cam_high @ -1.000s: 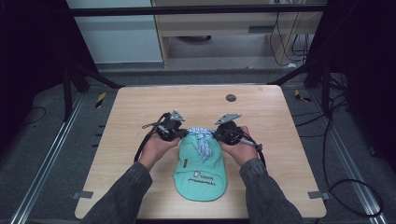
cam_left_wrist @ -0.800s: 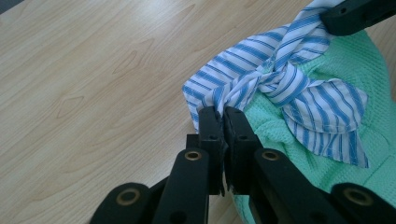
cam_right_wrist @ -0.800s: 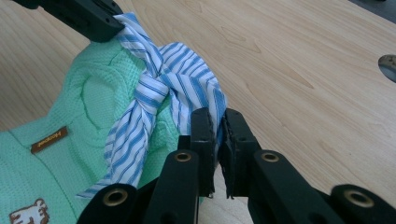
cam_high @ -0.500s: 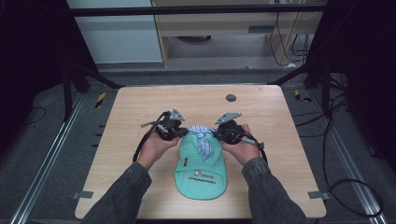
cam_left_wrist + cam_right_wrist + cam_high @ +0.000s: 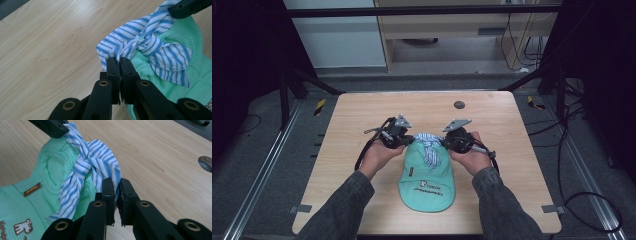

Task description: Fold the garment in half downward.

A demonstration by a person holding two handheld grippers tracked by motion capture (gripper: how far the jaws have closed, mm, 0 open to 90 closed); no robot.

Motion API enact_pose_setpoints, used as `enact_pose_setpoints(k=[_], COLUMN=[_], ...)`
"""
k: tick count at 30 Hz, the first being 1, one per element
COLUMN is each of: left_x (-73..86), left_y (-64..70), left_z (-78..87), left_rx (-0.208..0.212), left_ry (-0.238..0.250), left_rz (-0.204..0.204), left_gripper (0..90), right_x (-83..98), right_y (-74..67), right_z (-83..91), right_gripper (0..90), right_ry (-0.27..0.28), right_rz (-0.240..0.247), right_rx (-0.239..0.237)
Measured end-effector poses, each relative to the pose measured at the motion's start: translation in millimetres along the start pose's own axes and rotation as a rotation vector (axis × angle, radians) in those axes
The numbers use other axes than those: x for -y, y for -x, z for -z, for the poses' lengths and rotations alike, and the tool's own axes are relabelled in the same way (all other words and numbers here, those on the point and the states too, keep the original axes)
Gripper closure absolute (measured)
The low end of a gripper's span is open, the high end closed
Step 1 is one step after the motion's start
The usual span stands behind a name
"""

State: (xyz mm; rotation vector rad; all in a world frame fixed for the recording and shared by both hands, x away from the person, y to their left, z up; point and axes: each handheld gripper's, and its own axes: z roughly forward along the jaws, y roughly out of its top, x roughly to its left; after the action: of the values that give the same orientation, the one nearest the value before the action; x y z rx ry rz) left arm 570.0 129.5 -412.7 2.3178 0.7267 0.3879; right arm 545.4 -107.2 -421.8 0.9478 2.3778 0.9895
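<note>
- On the table (image 5: 362, 150), near its middle, lies a green cap (image 5: 427, 177), brim toward 6 o'clock, crown toward 12.
- Striped cloth (image 5: 428, 147), blue and white, sits knotted on the crown end of the cap, one tail running down toward 6 o'clock over the green fabric.
- My left gripper (image 5: 404, 141) is at 9 o'clock of the knot, jaws pressed together, pinching a corner of the cloth.
- Left gripper view: my left gripper (image 5: 120, 63) has the two black jaws nearly touching, striped cloth (image 5: 147, 47) clamped between the tips, cap (image 5: 190, 37) under and behind it toward 3 o'clock.
- My right gripper (image 5: 443, 143) is at 3 o'clock of the knot, jaws also pressed together on the cloth's other corner.
- Right gripper view: my right gripper (image 5: 116, 183) holds a fold of striped cloth (image 5: 87, 167) squeezed between the jaw tips; the knot is at 11 o'clock of the tips, cap (image 5: 47, 177) to 9 o'clock.
- Same view: small brown label (image 5: 32, 189) on the cap, brown print (image 5: 23, 226) near the 7 o'clock corner.
- Each gripper view shows the other gripper's jaw tip on the far end of the cloth, at the top edge.
- My left hand (image 5: 377, 155) and right hand (image 5: 472, 157) rest at either side of the cap; dark sleeves come in from 6 o'clock.
- Grey plates top both grippers; cables trail from each.
- Round dark hole (image 5: 459, 104) in the table at 12 o'clock, well apart from the cap.
- Bare wood elsewhere around the cap.
</note>
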Motion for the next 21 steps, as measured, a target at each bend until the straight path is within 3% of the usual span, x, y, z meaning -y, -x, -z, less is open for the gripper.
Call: enact_pose_setpoints(k=[12,21], left_x=[-9.3,-12.1], left_y=[-3.5,-4.7], left_z=[7.6,10.7], left_rx=[-0.019,-0.023], left_ry=[0.01,-0.007], left_rz=[-0.018,-0.053], left_gripper=[87.0,87.0], right_x=[-9.8,-14.0], right_y=[0.1,-0.8], right_z=[4.5,7.5], right_gripper=[83.7,83.8], right_ry=[0.009,0.01], right_rz=[0.031,0.058], right_rx=[0.011,0.012])
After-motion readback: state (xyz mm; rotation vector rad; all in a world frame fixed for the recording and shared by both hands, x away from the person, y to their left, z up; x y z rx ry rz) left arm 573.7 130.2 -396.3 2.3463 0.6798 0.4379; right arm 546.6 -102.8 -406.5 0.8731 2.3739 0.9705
